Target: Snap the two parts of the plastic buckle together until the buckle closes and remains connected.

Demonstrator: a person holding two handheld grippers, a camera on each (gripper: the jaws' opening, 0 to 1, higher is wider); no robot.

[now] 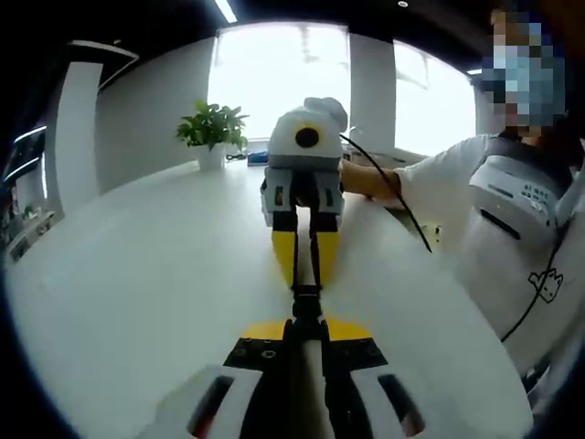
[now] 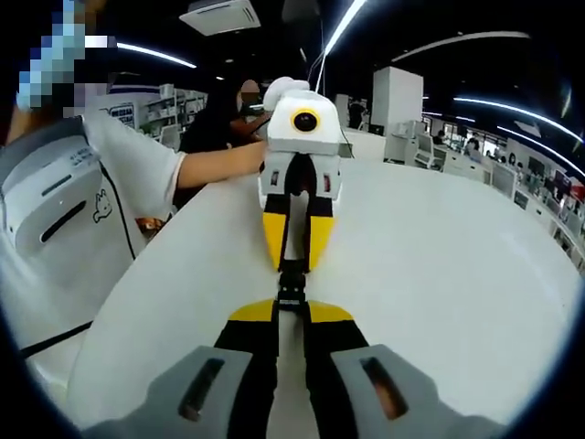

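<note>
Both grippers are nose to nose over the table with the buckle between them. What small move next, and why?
Probably press the left gripper and right gripper straight toward each other: each appears shut on one end of the black buckle, the jaw tips nearly meet, and whether it has latched cannot be told.

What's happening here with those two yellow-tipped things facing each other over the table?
A person holds a hand tool in each hand and is bringing them together, tip to tip, above a white table. The left tool and the right tool each pinch one end of a small black buckle, which sits between them. The two ends meet in the middle, but whether it has clicked shut is too small to tell. A potted plant stands at the table's far side.
</note>
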